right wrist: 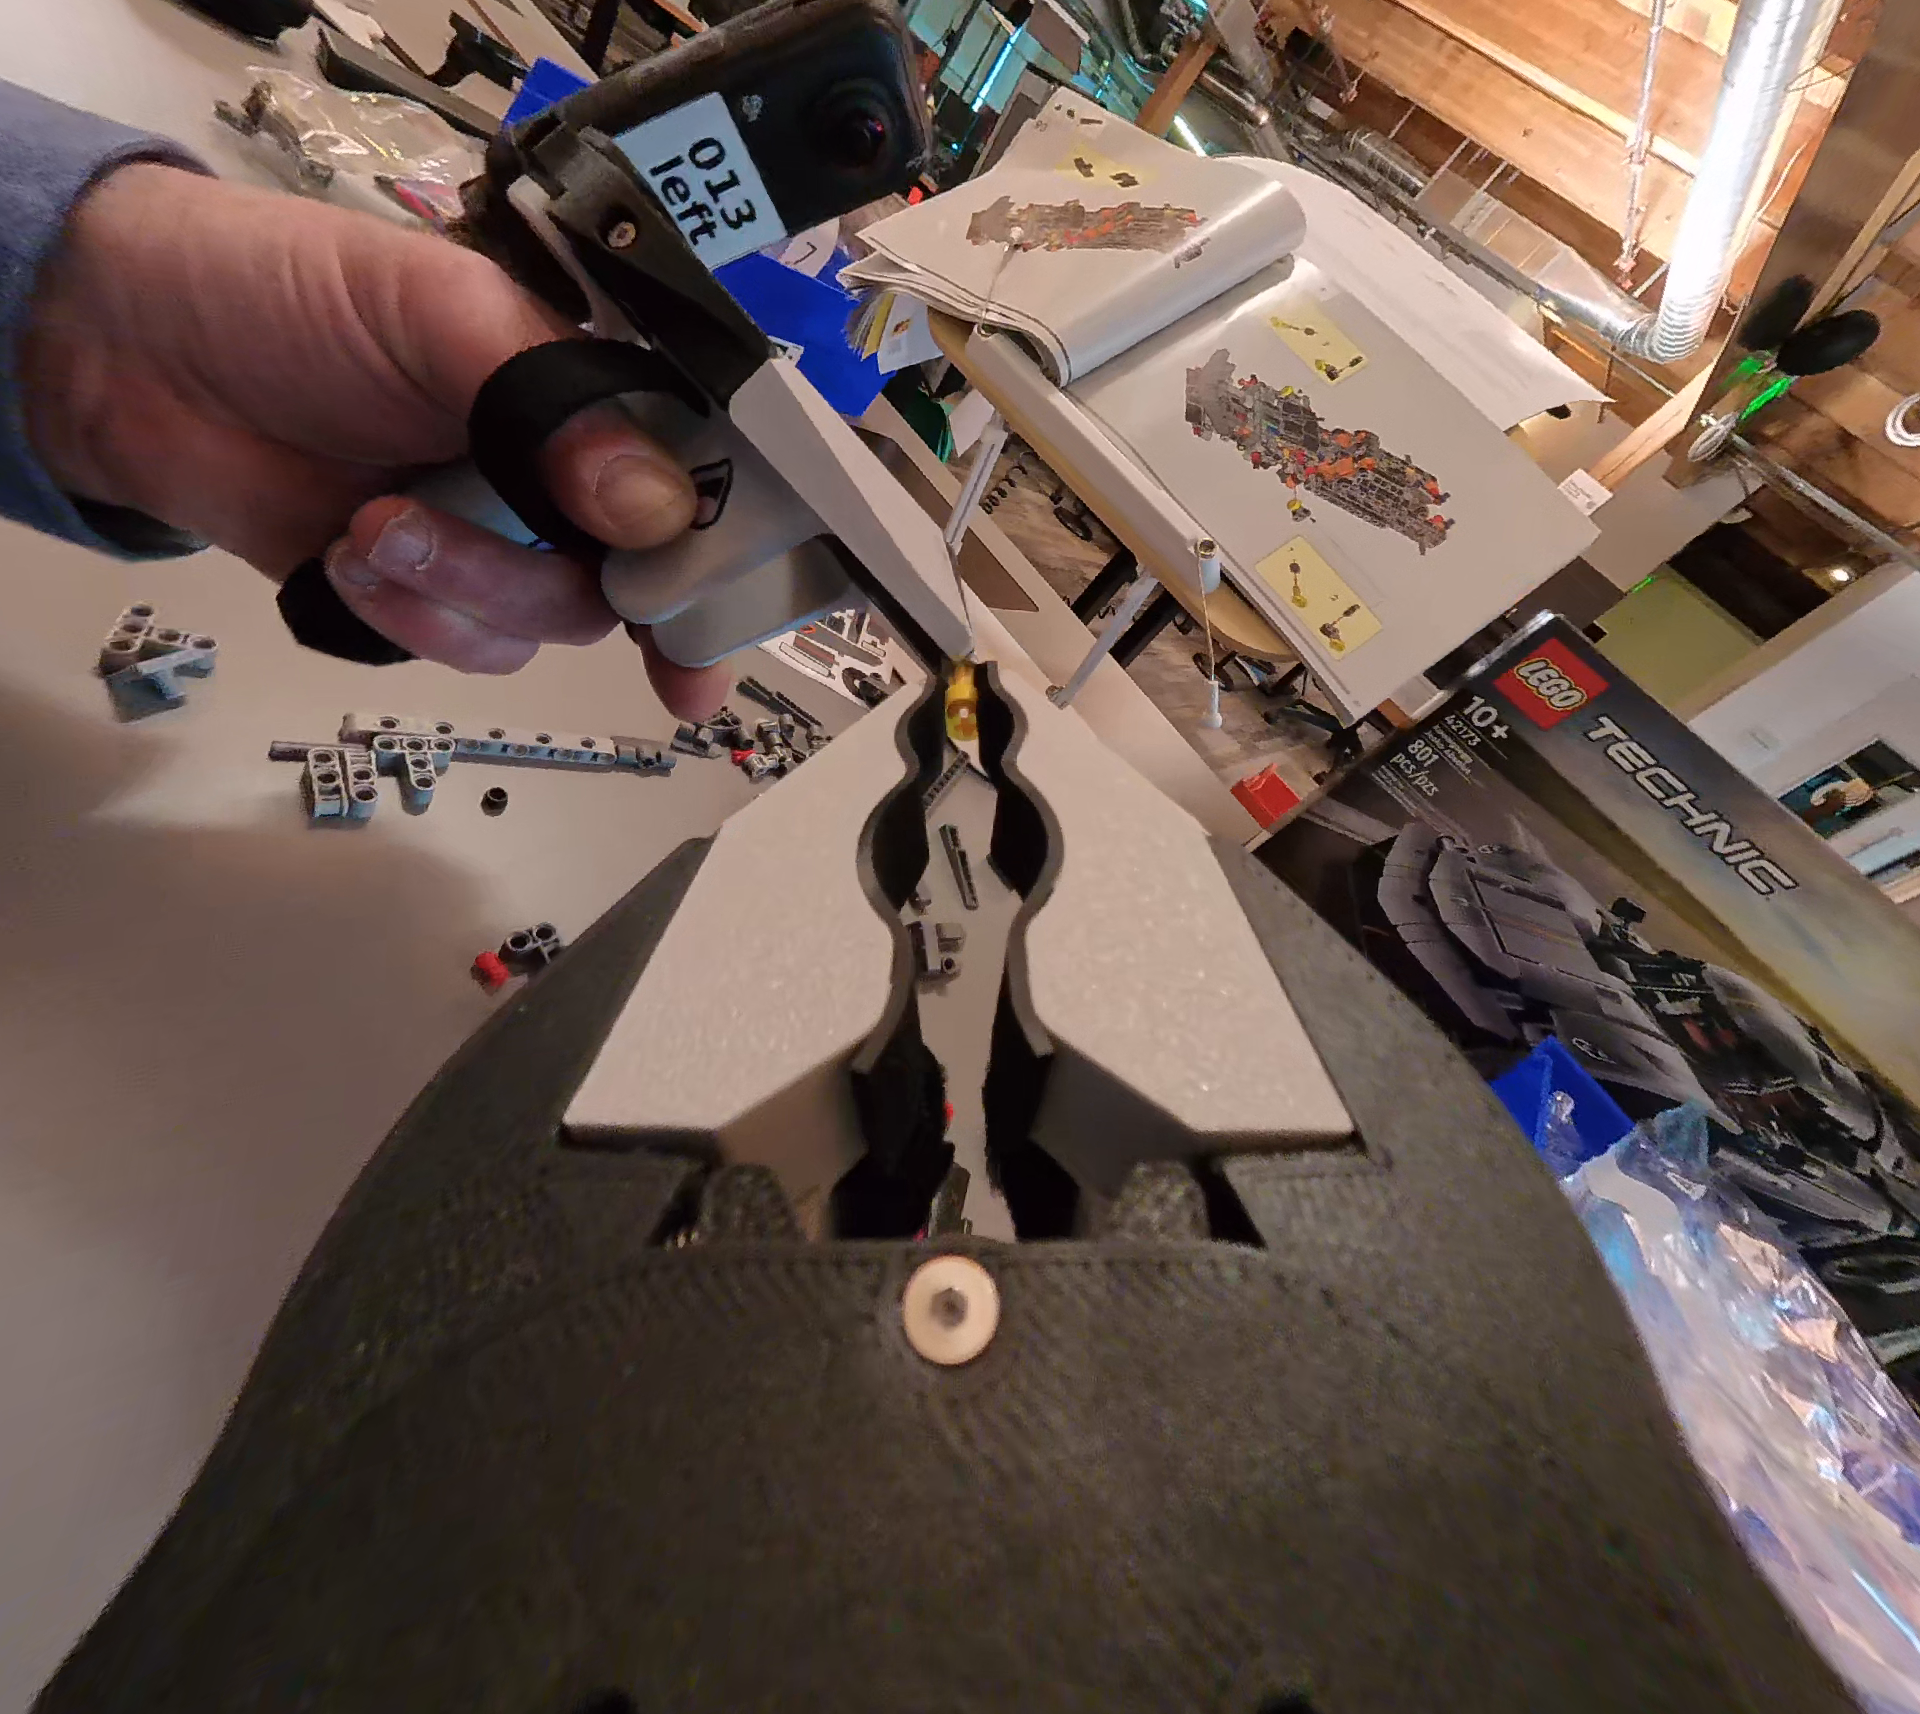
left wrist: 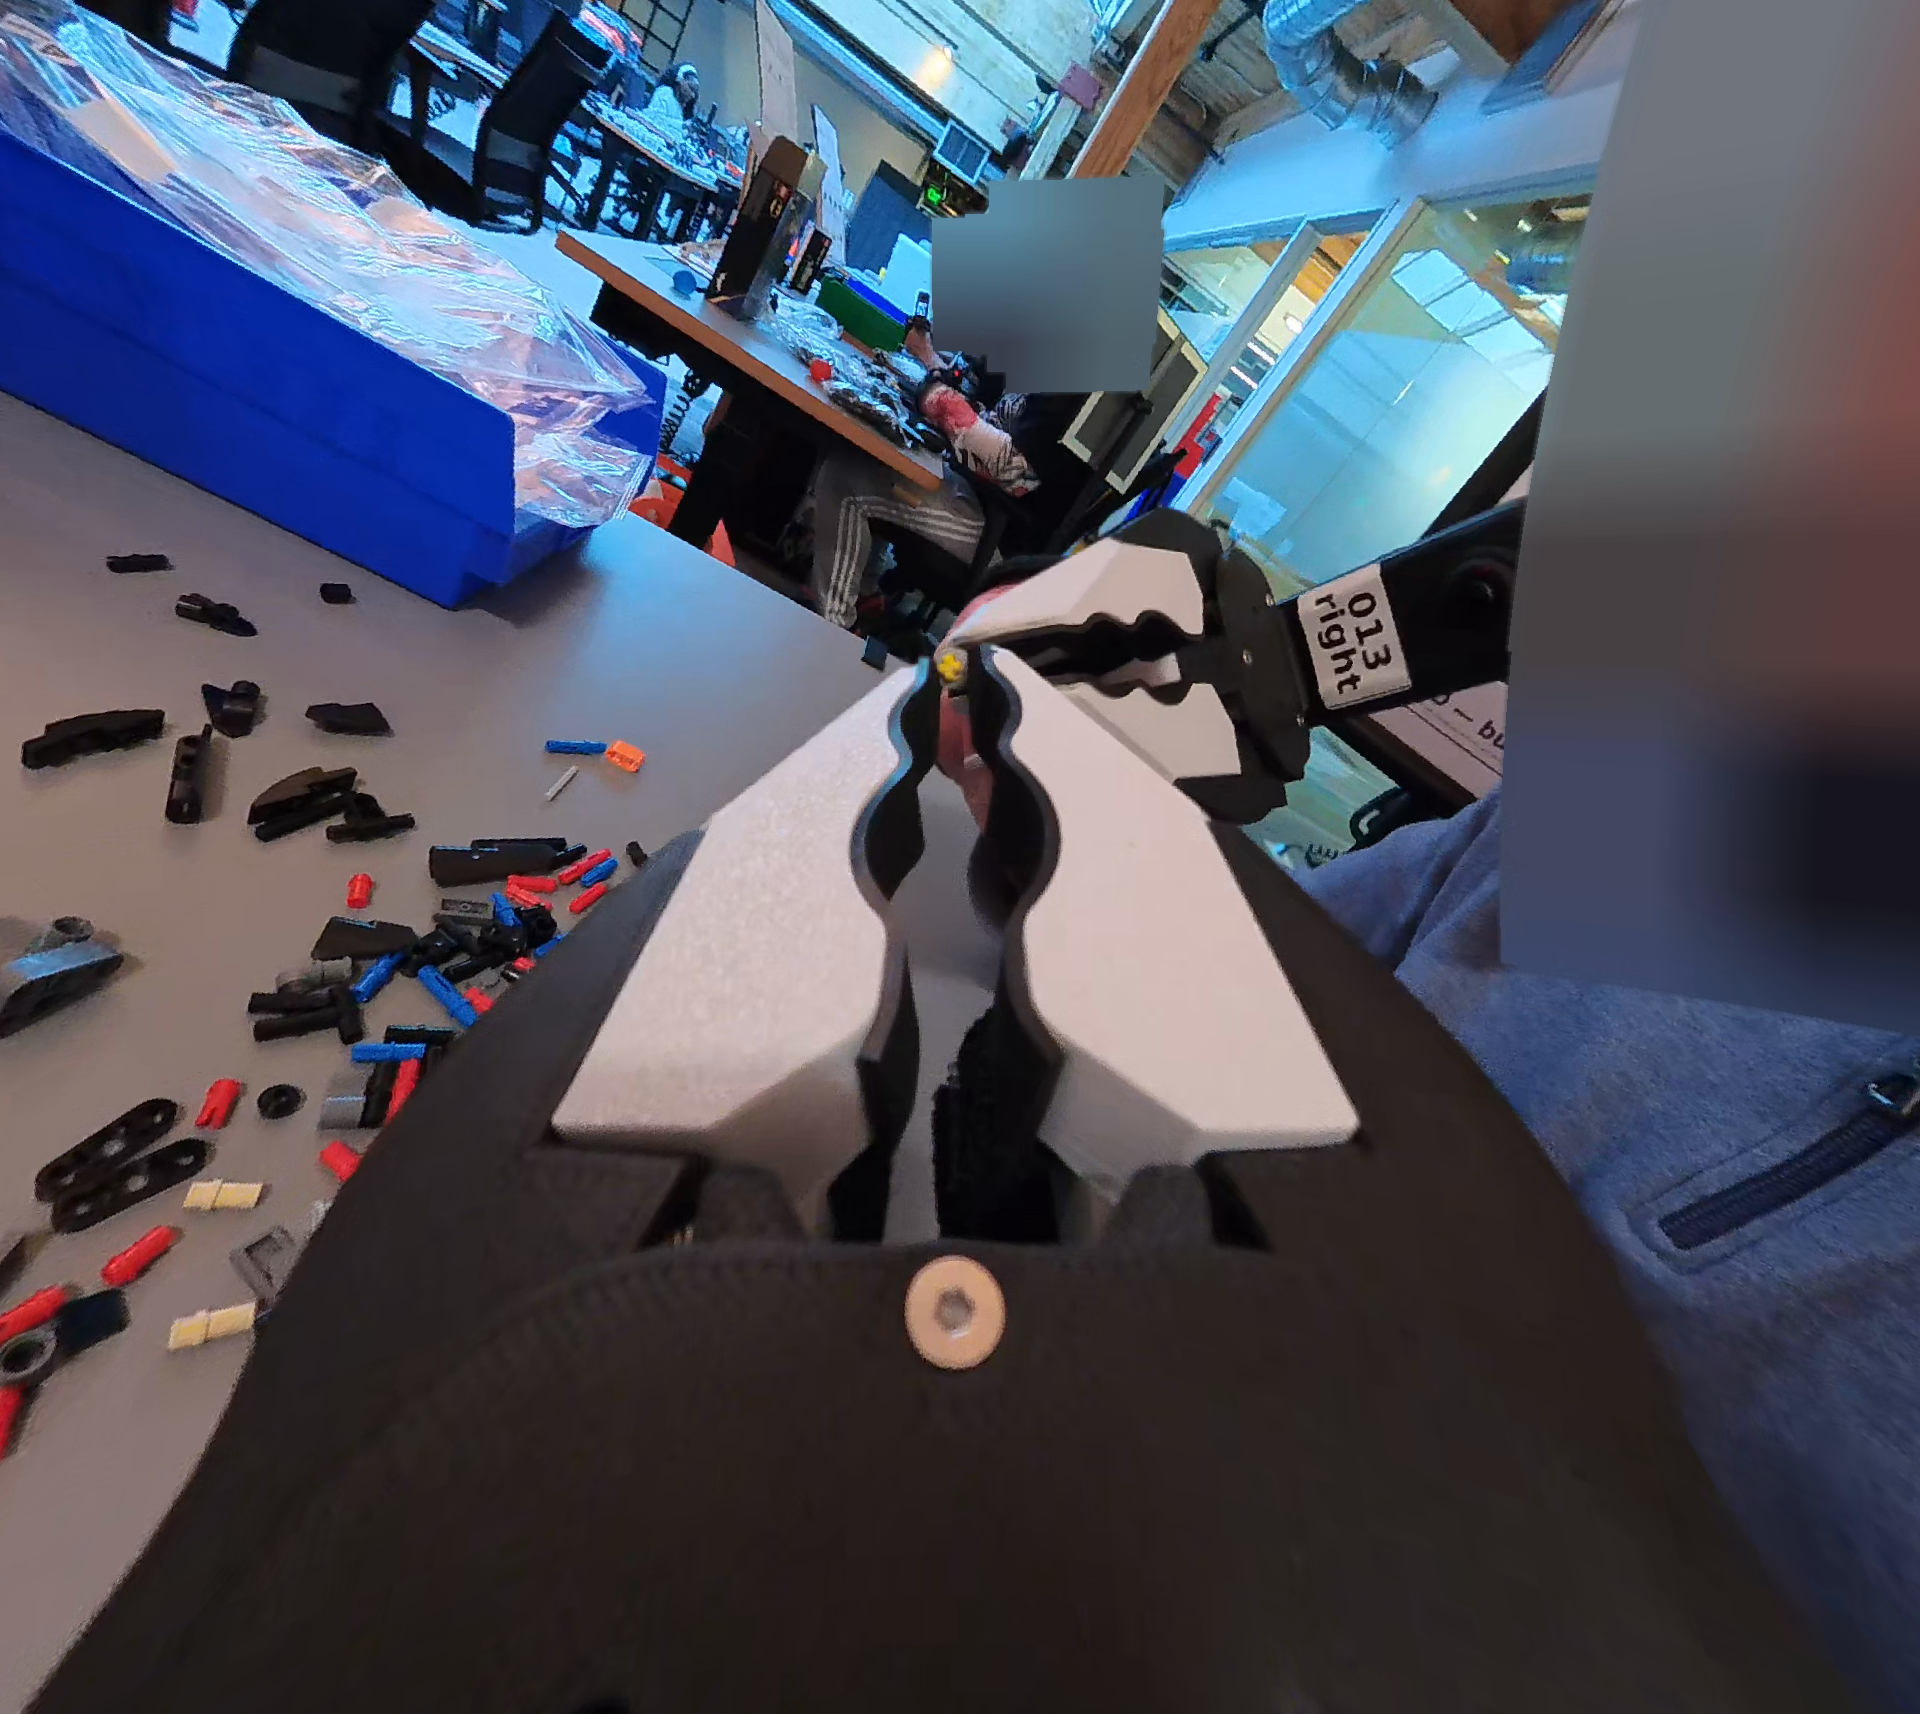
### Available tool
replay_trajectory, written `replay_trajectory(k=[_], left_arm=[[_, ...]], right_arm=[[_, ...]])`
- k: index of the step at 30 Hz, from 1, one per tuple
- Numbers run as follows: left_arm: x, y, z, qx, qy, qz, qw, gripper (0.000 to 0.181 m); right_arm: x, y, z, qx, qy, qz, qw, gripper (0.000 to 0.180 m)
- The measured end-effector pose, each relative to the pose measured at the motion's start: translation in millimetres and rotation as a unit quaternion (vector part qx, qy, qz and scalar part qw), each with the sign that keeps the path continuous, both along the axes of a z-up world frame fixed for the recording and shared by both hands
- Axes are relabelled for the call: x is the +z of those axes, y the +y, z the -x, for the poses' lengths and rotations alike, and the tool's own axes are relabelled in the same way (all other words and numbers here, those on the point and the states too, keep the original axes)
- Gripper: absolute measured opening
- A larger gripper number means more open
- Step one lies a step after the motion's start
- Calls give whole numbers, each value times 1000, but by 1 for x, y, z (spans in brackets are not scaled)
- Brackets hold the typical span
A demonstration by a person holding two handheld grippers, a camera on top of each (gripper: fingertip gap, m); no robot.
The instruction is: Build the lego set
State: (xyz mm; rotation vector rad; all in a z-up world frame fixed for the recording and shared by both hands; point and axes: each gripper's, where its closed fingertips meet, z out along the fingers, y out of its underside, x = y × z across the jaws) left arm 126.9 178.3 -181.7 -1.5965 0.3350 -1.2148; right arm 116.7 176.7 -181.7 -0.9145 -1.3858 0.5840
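Yellow lego pin (right wrist: 962,700) pinched at the very tips of the right gripper (right wrist: 961,698), grey fingers (right wrist: 790,926) drawn nearly together, wavy black inner pads almost touching above the piece. Met from the upper left by the left gripper (right wrist: 961,651), its flat grey tip touching the top end of the same pin, held in a bare hand (right wrist: 312,417) with black straps round two fingers and a blue sleeve at the wrist. Seen from the left wrist view as a small yellow end (left wrist: 948,669) caught between the left gripper's (left wrist: 951,677) closed-in tips, with the right gripper (left wrist: 971,636) crossing in from the right and its tips closed on the pin too.

Raised above a grey table (left wrist: 125,833). Scattered below on the left: loose black, red and blue lego pieces (left wrist: 447,947). Lying beneath the right gripper: grey beams (right wrist: 416,755) partly joined together. Propped on a stand beyond the tips: an open instruction booklet (right wrist: 1299,417). Standing at the right: the set's box (right wrist: 1621,833), with crumpled clear plastic (right wrist: 1766,1352) beside it. Farther left in the left wrist view: a blue bin (left wrist: 260,417) covered with clear plastic.
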Motion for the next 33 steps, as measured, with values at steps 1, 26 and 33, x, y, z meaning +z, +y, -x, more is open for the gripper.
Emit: replay_trajectory(k=[1,26,33], left_arm=[[1,1,1,2,-4,-2,1000,5],[4,-53,17,-197,234,8,952,5],[4,-61,14,-228,240,18,943,5]], right_arm=[[1,1,1,-2,1,-1,1000,2],[6,-56,12,234,-138,-89,958,12],[3,-65,14,240,-157,-121,950,13]])
